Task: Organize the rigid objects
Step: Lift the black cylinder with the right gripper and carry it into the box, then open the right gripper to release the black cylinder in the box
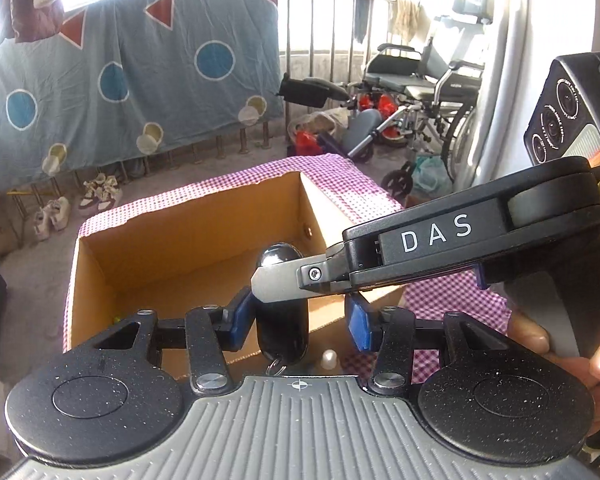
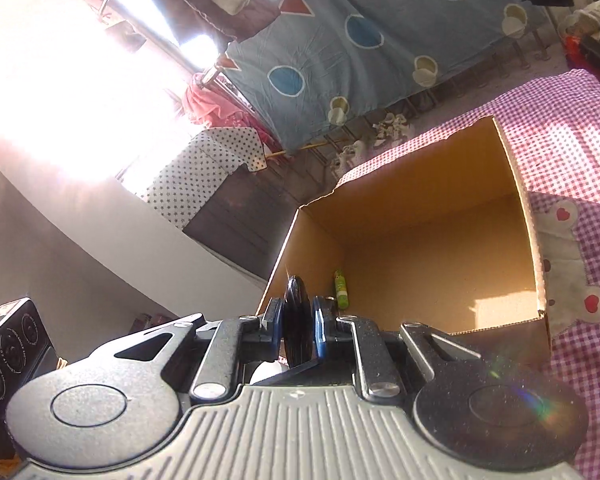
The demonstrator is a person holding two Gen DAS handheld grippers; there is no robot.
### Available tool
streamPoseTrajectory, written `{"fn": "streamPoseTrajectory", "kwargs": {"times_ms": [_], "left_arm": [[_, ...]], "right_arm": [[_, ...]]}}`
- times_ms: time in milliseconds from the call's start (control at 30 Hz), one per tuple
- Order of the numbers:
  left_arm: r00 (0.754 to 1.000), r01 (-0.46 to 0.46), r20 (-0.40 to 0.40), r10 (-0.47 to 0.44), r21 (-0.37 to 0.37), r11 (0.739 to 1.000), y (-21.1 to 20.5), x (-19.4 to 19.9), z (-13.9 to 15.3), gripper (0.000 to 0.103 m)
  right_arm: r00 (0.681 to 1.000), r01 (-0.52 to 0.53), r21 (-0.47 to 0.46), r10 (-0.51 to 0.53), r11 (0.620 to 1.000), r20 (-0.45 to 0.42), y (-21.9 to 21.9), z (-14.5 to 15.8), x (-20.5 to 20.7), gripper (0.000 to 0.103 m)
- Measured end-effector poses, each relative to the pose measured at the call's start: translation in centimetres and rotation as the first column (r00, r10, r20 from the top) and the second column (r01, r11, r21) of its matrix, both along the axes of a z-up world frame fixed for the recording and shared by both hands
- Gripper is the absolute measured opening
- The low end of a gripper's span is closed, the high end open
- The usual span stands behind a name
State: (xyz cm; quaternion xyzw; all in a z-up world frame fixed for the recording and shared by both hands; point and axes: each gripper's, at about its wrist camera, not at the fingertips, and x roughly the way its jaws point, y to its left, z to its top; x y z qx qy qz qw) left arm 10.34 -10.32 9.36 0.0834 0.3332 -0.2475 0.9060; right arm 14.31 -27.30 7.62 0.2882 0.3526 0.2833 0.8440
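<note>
Fingers of the left gripper [image 1: 300,316] sit partly apart with a black key fob [image 1: 283,316] between the blue pads; left pad touches it, right pad shows a gap, so grip can't be confirmed. Right gripper [image 2: 298,330] has its pads narrow, clamped on a thin black disc-like piece [image 2: 298,320], edge-on. Cardboard box [image 1: 100,280] stands open just beyond both, on a purple checked cloth [image 1: 340,184]. Small green tube [image 2: 342,288] lies inside the box at its near left corner. Right gripper's body crosses the left view, a hand [image 1: 540,332] on its handle.
</note>
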Motion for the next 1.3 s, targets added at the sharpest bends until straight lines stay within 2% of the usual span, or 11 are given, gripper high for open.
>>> {"fn": "streamPoseTrajectory", "kwargs": {"times_ms": [133, 267, 333, 467, 700, 867, 1033, 1233, 1300], "left_arm": [[0.992, -0.052, -0.110, 0.054, 0.018, 0.998, 1.1, 5.8, -0.8, 0.048], [0.970, -0.101, -0.219, 0.108, 0.041, 0.994, 2.6, 10.8, -2.9, 0.049], [0.955, -0.137, -0.258, 0.149, 0.061, 0.989, 3.5, 12.6, -4.0, 0.049], [0.933, -0.207, -0.269, 0.238, 0.140, 0.968, 4.3, 14.5, -5.5, 0.050], [0.912, -0.268, -0.278, 0.301, 0.148, 0.952, 5.7, 15.1, -5.6, 0.052], [0.911, -0.277, -0.279, 0.303, 0.129, 0.952, 6.0, 14.6, -5.0, 0.053], [0.922, -0.269, -0.264, 0.283, 0.088, 0.959, 6.4, 13.3, -3.7, 0.054], [0.946, -0.245, -0.218, 0.242, 0.010, 0.969, 7.1, 9.8, -0.9, 0.057], [0.955, -0.230, -0.199, 0.222, -0.016, 0.973, 7.2, 8.2, 0.0, 0.059]], "right_arm": [[0.991, -0.063, -0.002, 0.063, 0.998, -0.119, 2.1, -0.6, 6.9, 0.017], [0.958, -0.096, 0.029, 0.101, 0.995, -0.267, 4.0, -3.3, 13.9, 0.017], [0.945, -0.102, 0.035, 0.108, 0.994, -0.310, 4.7, -4.5, 16.3, 0.017], [0.921, -0.121, 0.003, 0.114, 0.993, -0.373, 6.7, -6.9, 21.1, 0.017], [0.884, -0.146, -0.007, 0.127, 0.989, -0.451, 9.3, -10.9, 25.0, 0.020], [0.887, -0.113, -0.029, 0.088, 0.993, -0.454, 8.9, -11.4, 25.0, 0.021], [0.914, -0.085, -0.001, 0.078, 0.996, -0.398, 6.7, -8.8, 22.6, 0.021], [0.960, -0.032, 0.066, 0.049, 0.997, -0.274, 2.4, -4.3, 16.5, 0.021], [0.977, -0.012, 0.087, 0.030, 0.996, -0.209, 0.3, -2.6, 12.8, 0.021]]}}
